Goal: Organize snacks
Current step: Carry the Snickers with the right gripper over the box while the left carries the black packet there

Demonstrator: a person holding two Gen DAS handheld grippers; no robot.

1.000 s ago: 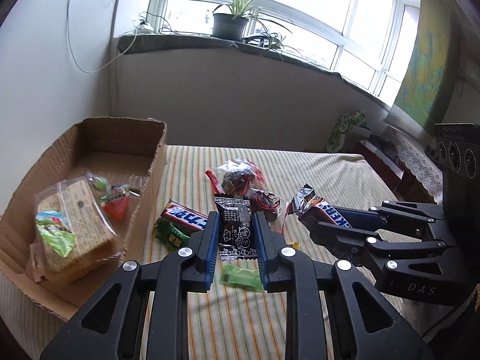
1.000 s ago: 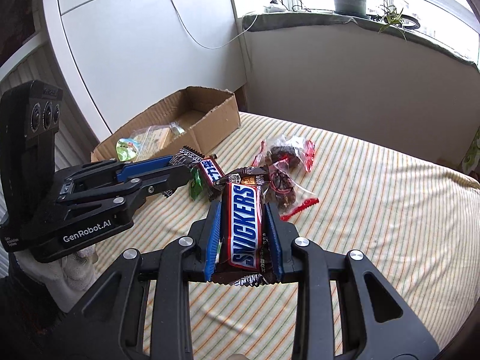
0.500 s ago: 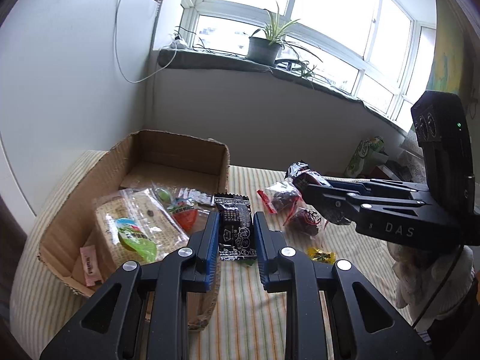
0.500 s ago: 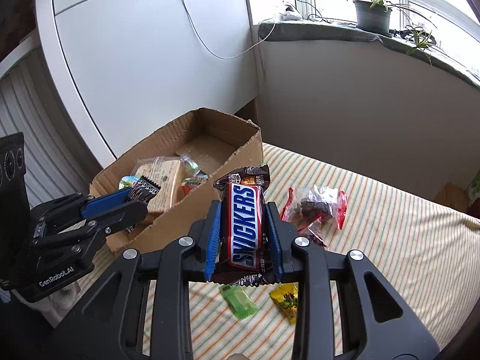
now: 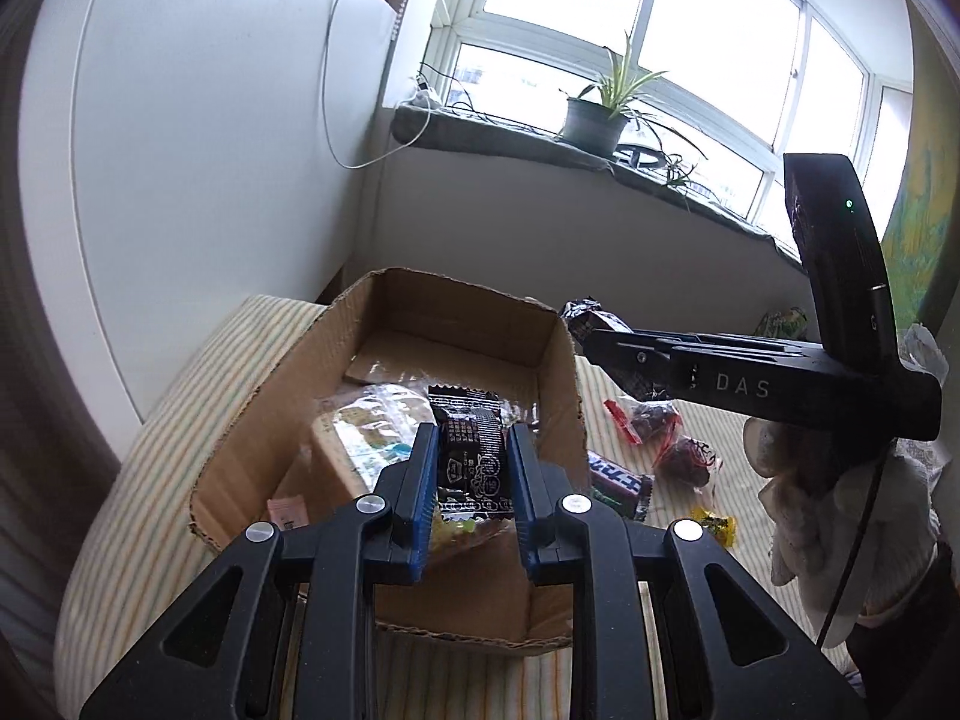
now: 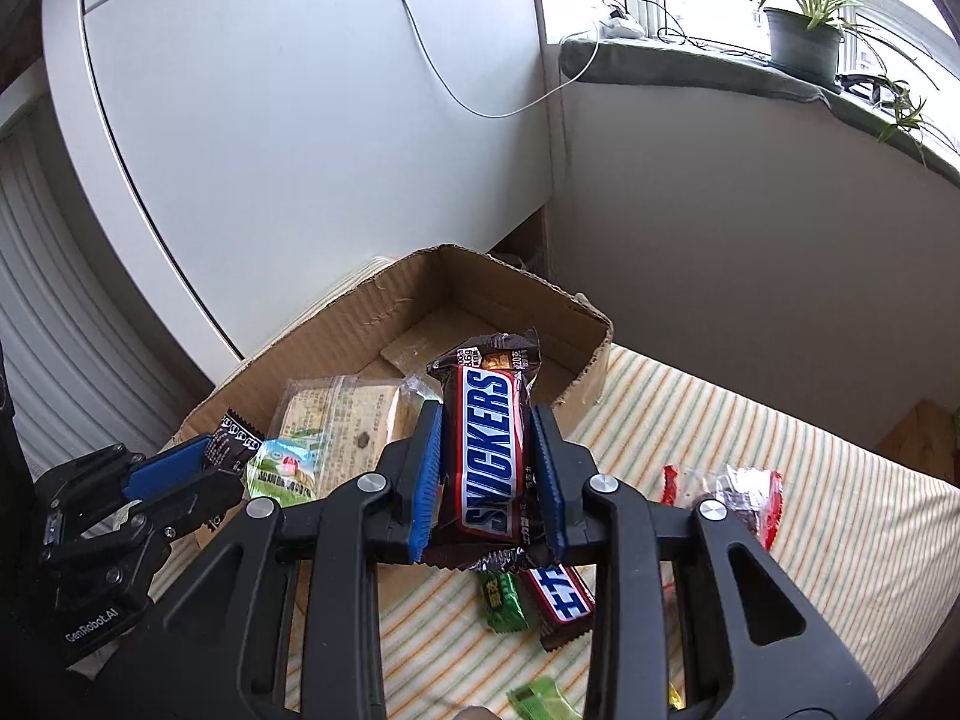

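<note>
- Cardboard walls of the open box [image 5: 561, 372] rose all round the drop zone; the box sat on the striped cloth [image 6: 750, 420] at the left of the scene, against the white cabinet side.
- Left gripper [image 5: 471, 474] was closed on a black snack packet [image 5: 471, 450], both blue pads pressed to its sides, and it hung above the box's near half, over the large clear-wrapped biscuit pack [image 6: 342, 414] lying inside.
- Right gripper [image 6: 487, 462] was clamped on a Snickers bar [image 6: 489, 444], held lengthwise between the pads, poised at the box's right-hand wall, its far end seemingly over the opening.
- Doing the step well probably meant lowering each snack inside the rim before parting the fingers, so nothing bounced off the torn cardboard edge.
- Bare box floor showed at the far end, beyond the biscuit pack; that looked the better landing place for the bar.
- Both tools crowded one small opening, so releasing one at a time and staggering the heights seemed wise.
- Several snacks lay on the cloth to the right of the box: a blue-and-white bar [image 6: 564, 597], a green sweet [image 6: 503, 600], red-edged clear packets [image 6: 741, 495] and a yellow sweet [image 5: 714, 525], so the task looked well short of done.
</note>
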